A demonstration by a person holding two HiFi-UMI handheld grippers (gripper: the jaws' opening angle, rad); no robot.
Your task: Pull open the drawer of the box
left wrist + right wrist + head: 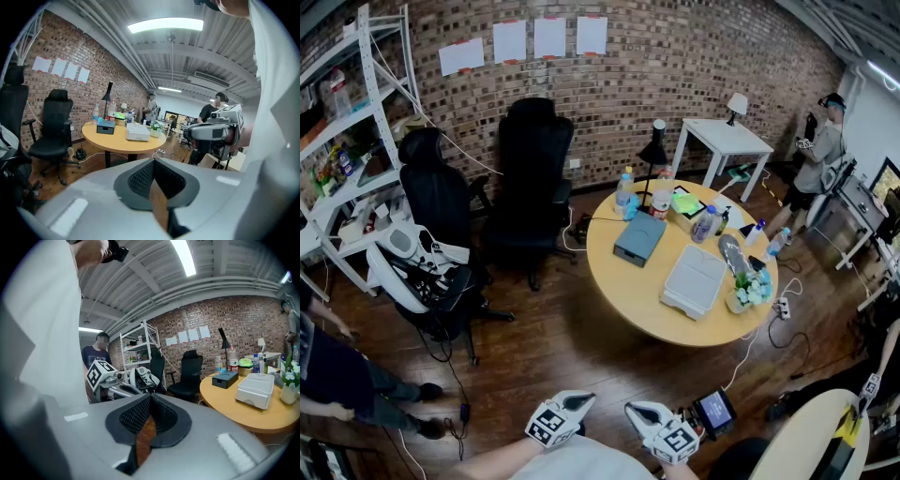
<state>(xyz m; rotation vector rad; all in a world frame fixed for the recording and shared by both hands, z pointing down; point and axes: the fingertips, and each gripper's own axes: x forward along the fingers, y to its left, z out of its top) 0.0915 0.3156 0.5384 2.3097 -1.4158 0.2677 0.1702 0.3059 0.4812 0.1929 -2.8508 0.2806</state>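
Lowest in the head view, close against the person's body, the left gripper (579,403) and the right gripper (639,412) sit side by side with their marker cubes turned up, well apart from the table; in its own view each has its jaws pressed together with nothing between the pads, so both are closed and empty; beyond them lies dark wooden floor (562,347), with a white power strip (784,307) near the table's right edge; the round wooden table (628,300) stands further out, right of centre; on its near side rests a pale grey box (695,280), and just right of that a small pot of pale flowers (748,292); behind the pale box, towards the table's left side, lies the dark blue-grey box (638,238), whose front in the gripper views carries a slot that looks like a drawer pull, though it is too small to be sure; its drawer appears shut and nothing touches it; along the table's far edge stand bottles (624,192), a green object (684,202) and a black desk lamp (655,150); left of the table is a black office chair (532,169), a second black chair (441,202) beside it, and a white shelf rack (356,141) further left; a small white table (727,141) stands by the brick wall (675,66), where sheets of paper (549,37) hang; a person (818,155) stands at the far right.
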